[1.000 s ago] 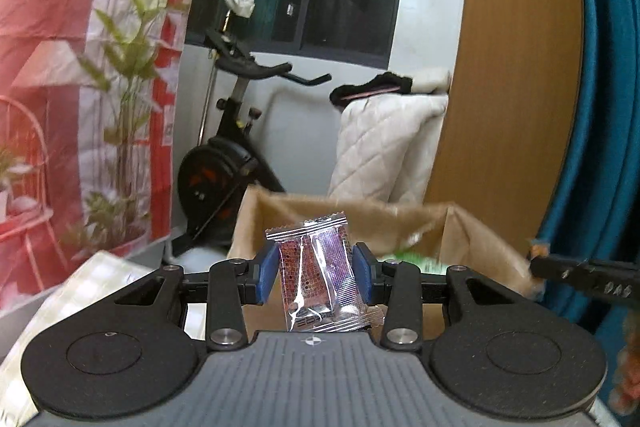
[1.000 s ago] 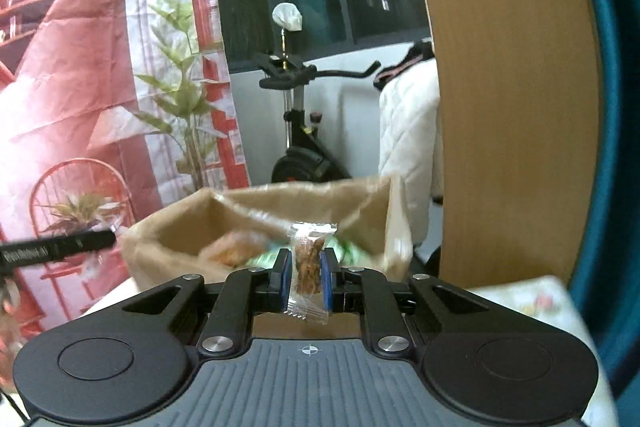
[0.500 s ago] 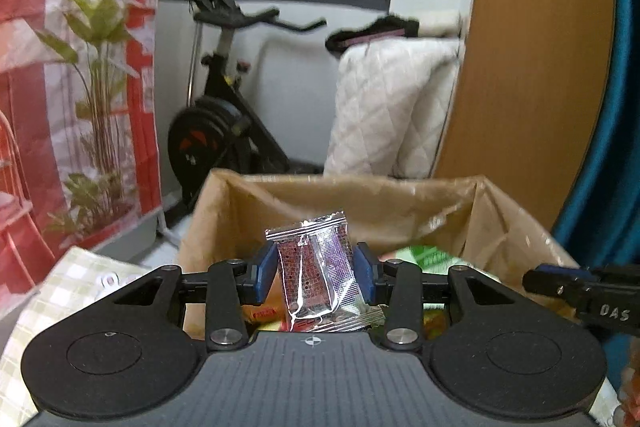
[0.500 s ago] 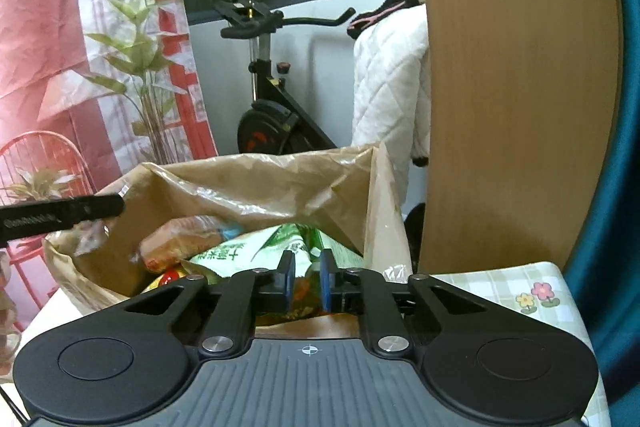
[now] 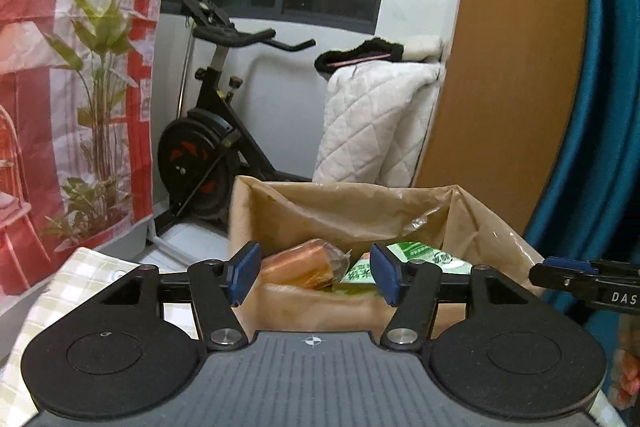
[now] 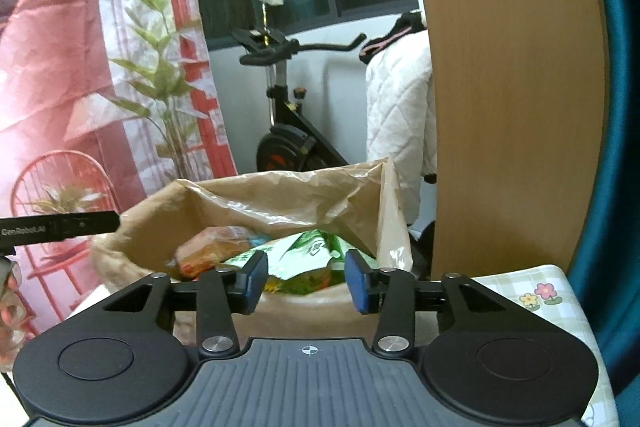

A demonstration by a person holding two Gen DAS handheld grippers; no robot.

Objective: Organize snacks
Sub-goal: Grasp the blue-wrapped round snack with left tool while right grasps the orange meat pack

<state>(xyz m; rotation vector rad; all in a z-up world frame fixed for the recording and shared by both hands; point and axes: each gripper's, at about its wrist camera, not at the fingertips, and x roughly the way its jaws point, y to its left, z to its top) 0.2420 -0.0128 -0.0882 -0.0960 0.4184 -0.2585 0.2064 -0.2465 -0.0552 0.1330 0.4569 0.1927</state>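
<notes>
gaping empty, both tongs [image 5: 314, 275] [image 6: 306, 283] just opened over the bag [image 5: 348, 211]; flowered cloth [image 6: 536, 291] shows rightward only.

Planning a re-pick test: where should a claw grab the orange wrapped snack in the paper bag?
Judging from both wrist views: take the orange wrapped snack across its roll-like middle, coming down through the open top of the paper bag. The green packet crowds its right end, and the bag wall blocks a side approach.

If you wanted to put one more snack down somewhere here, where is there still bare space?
The checked tablecloth lies bare right of the brown paper bag, by the wooden panel, and another strip shows left of the bag. Inside, the bag is crowded: a green packet and an orange packet fill the bottom.
</notes>
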